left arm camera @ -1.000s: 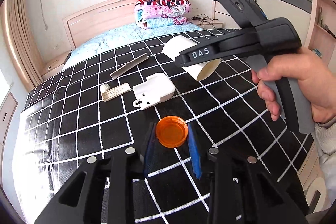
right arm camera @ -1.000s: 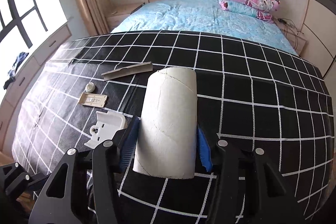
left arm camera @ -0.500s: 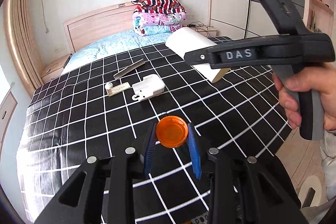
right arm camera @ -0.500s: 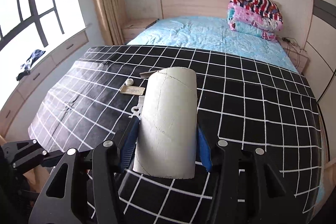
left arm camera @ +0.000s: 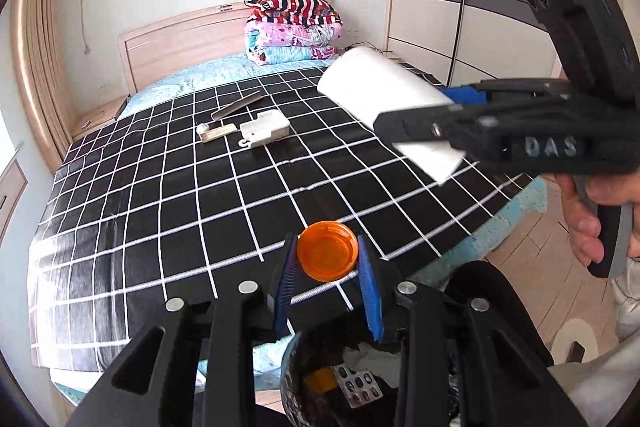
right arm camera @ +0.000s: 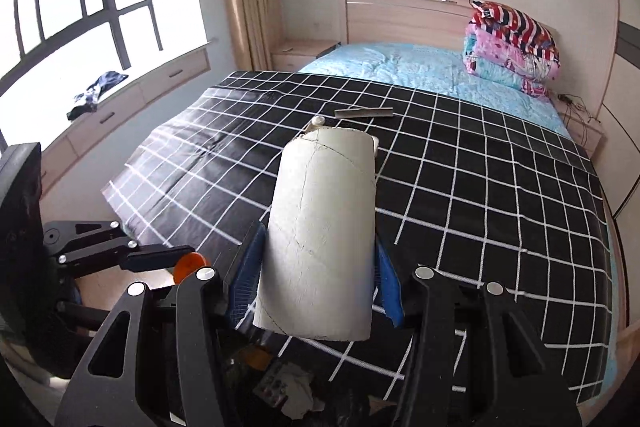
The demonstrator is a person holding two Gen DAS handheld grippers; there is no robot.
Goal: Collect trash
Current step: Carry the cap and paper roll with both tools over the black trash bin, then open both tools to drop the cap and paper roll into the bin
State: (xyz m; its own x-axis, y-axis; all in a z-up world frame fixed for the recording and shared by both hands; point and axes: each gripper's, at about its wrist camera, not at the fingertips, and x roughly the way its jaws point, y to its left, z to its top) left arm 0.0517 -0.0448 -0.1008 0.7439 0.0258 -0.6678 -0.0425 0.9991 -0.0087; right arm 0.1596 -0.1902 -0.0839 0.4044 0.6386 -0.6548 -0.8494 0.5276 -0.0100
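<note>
Left wrist: left gripper (left arm camera: 327,259) clamps orange cap (left arm camera: 327,255); right gripper (right arm camera: 318,267) clamps cardboard tube (right arm camera: 320,231).

A bin (left arm camera: 320,387) sits below both grippers, before the bed (left arm camera: 160,187) (leftover items lie farther back).

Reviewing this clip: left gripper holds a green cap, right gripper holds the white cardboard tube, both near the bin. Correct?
Not quite: the cap in the left gripper is orange, as the left wrist view shows. The right gripper does hold the white cardboard tube, near the bin.
</note>
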